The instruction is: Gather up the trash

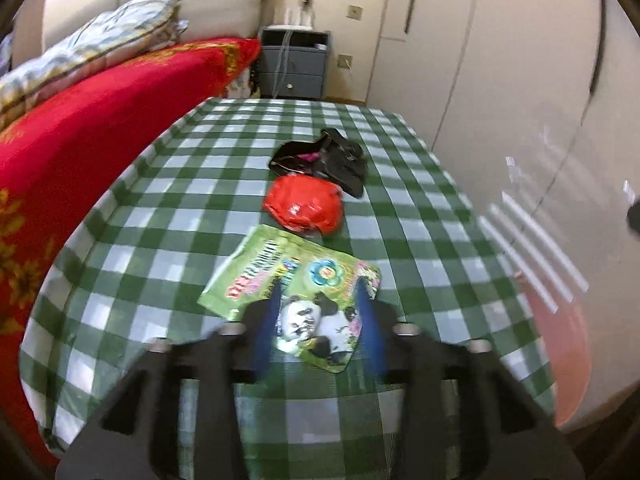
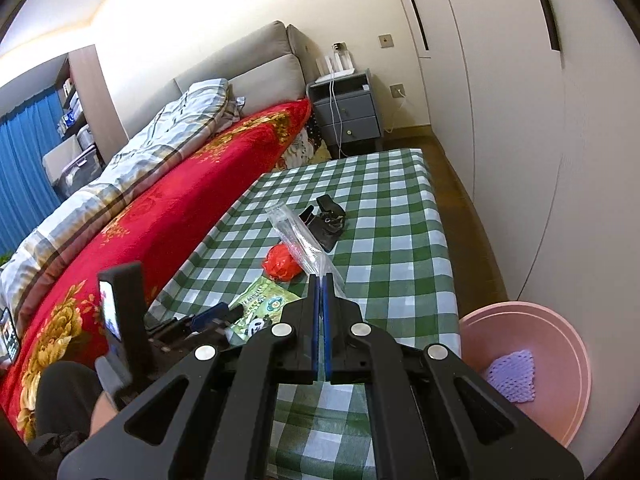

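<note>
Both views are brightly and evenly lit by warm indoor light; the cream wall point(image 2: 240, 40) glows strongest along a band at the upper left of the right wrist view; the fisheye lenses bend straight lines hard, so the wardrobe doors point(image 2: 520, 120) curve and the corners fall into black vignette; the left wrist view is smeared by motion blur, with the checked cloth point(image 1: 200, 200) soft and the print on the green packet point(image 1: 256, 276) streaked; pale ghosted stripes of glare lie across the wardrobe front at its right edge; the right wrist view is sharp, with a glint on the red wrapper point(image 2: 282, 264) and on the clear plastic sleeve point(image 2: 296, 236); shadows are faint and short.
</note>
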Action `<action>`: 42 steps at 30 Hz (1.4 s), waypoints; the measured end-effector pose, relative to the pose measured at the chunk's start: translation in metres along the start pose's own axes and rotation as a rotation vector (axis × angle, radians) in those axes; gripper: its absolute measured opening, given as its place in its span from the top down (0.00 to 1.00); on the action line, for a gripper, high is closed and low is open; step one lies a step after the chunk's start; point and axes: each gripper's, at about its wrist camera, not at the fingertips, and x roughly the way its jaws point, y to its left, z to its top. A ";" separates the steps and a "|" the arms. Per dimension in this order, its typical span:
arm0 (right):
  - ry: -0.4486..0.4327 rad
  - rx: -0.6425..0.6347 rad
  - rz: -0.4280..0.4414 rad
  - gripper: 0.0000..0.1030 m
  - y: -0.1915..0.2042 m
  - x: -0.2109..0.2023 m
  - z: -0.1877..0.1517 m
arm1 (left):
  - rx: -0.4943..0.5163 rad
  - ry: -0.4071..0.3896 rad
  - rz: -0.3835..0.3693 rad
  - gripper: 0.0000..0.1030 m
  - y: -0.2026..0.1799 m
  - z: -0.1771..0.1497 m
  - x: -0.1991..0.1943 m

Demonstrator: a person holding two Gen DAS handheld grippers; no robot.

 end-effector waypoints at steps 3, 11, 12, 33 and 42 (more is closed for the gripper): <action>0.003 0.010 -0.007 0.98 -0.004 0.004 0.000 | 0.068 0.024 0.022 0.54 -0.016 -0.004 0.013; 0.015 0.025 -0.011 0.98 -0.011 0.013 0.000 | 0.190 0.122 0.135 0.47 -0.040 -0.009 0.047; 0.017 0.025 -0.012 0.98 -0.011 0.013 0.000 | 0.196 0.120 0.150 0.46 -0.041 -0.008 0.047; -0.020 0.011 -0.026 0.98 -0.008 0.001 0.000 | 0.146 -0.125 0.173 0.99 -0.025 0.012 -0.036; -0.050 0.008 -0.039 0.98 -0.007 -0.020 -0.002 | -0.001 -0.222 0.025 1.00 -0.001 0.021 -0.075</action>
